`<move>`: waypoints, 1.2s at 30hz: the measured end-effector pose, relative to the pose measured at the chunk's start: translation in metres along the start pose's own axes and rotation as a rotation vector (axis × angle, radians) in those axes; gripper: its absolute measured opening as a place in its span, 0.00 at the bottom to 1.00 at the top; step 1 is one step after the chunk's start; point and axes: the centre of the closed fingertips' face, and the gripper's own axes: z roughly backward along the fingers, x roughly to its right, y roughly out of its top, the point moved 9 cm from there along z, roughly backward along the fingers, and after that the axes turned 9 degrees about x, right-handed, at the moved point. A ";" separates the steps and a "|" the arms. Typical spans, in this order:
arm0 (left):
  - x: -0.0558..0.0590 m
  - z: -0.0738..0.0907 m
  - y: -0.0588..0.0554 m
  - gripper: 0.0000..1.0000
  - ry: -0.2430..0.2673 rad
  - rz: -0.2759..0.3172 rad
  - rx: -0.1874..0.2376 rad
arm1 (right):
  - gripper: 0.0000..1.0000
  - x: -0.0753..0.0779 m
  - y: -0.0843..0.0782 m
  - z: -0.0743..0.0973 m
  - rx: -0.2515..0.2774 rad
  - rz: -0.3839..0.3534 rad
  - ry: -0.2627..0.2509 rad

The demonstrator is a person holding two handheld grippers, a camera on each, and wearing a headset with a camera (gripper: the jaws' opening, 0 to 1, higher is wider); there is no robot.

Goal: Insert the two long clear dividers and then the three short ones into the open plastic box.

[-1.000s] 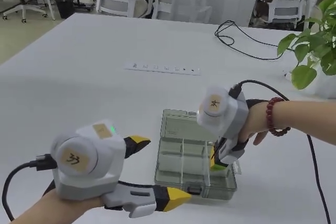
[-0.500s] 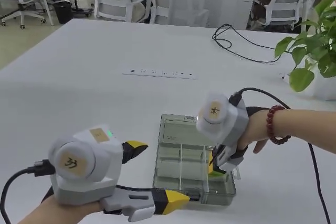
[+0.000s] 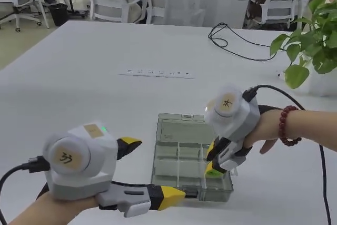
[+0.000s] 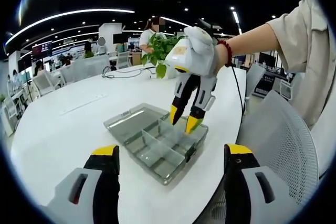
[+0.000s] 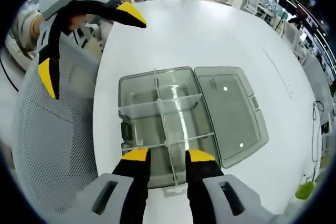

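Nearest to the person, the left tool (image 3: 155, 169) is held in the air at the front left side of the clear plastic box (image 3: 210, 193). Its two yellow-tipped jaws are spread wide and hold nothing. In the left gripper view the left tool (image 4: 171, 150) looks at the box (image 4: 157, 169) from some way off, with the box between its jaws. One jaw tip comes close to the front edge of the box in the head view; I cannot tell if it touches.

The box stands open on the white surface (image 3: 79, 88). In its base, several clear dividers (image 5: 157, 106) stand upright and cross each other, so the base is cut into compartments.

The right tool (image 3: 211, 163) points down into the right side of the box. In the right gripper view the right tool (image 5: 168, 156) has its jaws apart with only a narrow gap, over the near wall of the box, and a clear strip runs up from between them. It does not look clamped. From the left gripper view the tips of the right tool (image 4: 183, 120) are also separated.

Behind the base, the lid (image 3: 181, 127) lies flat on the surface.

Farther away are a white power strip (image 3: 157, 72), a black cable (image 3: 231, 43) and a green plant (image 3: 310, 40).
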 end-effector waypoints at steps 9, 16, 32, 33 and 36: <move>-0.005 0.008 0.002 0.83 0.023 0.024 -0.008 | 0.38 -0.012 0.007 0.029 0.227 -0.162 -0.094; -0.007 0.019 0.001 0.83 0.034 0.034 -0.027 | 0.47 -0.026 0.003 0.051 0.352 -0.220 -0.140; -0.007 0.032 -0.002 0.87 0.055 0.069 -0.036 | 0.67 -0.055 -0.033 0.068 0.488 -0.341 -0.245; -0.007 0.033 -0.002 0.87 0.058 0.073 -0.034 | 0.69 -0.056 -0.034 0.068 0.489 -0.342 -0.248; -0.009 0.032 -0.002 0.87 0.068 0.067 -0.050 | 0.71 -0.058 -0.039 0.066 0.493 -0.350 -0.270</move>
